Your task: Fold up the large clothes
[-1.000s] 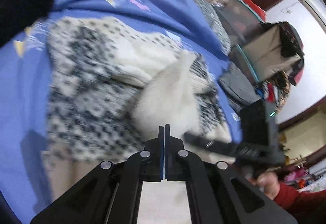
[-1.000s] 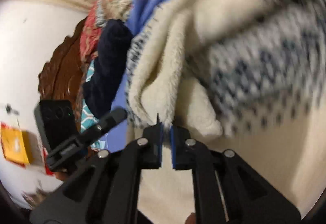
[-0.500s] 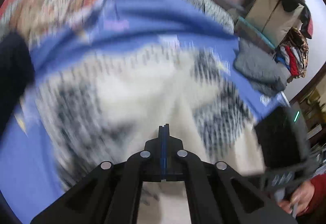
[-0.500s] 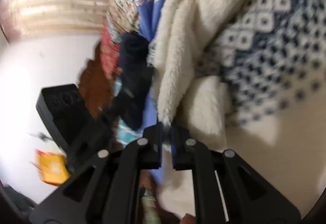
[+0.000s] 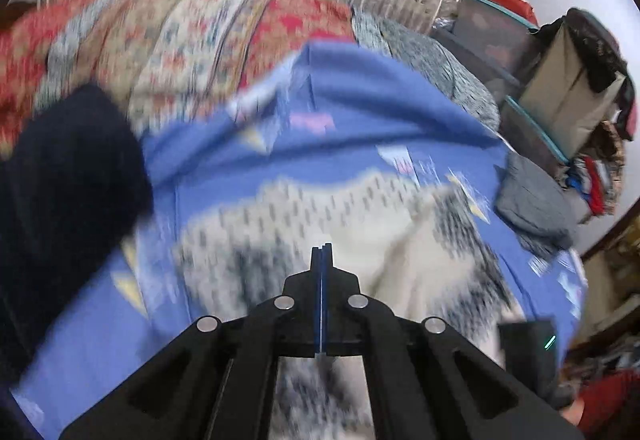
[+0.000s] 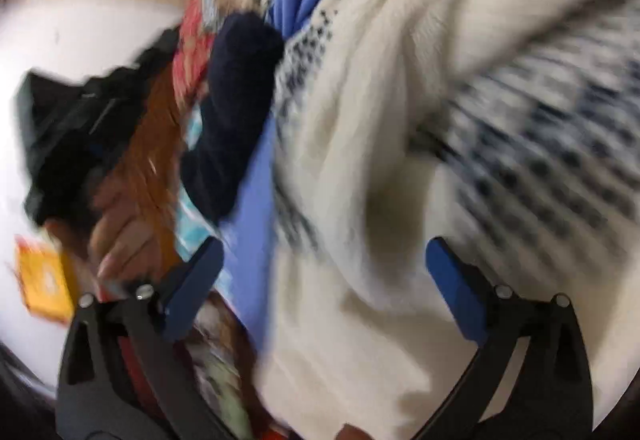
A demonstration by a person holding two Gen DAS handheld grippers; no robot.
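Cream fleece garment (image 5: 328,216) with dark knit pattern lay on the blue bedspread (image 5: 360,112), bare blue cloth showing beyond its far edge and a dark bundle (image 5: 68,176) at the bed's left. Left gripper (image 5: 321,254) was closed and empty above the garment. Right gripper (image 6: 324,256) was opening, fleece below the parted jaws, pads clear of it.

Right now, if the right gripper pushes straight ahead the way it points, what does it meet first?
Most likely the cream fleece garment. The right gripper is opening, its fingers wide apart, and the fleece fills the view directly ahead between them. The picture is blurred, so how near is unclear.
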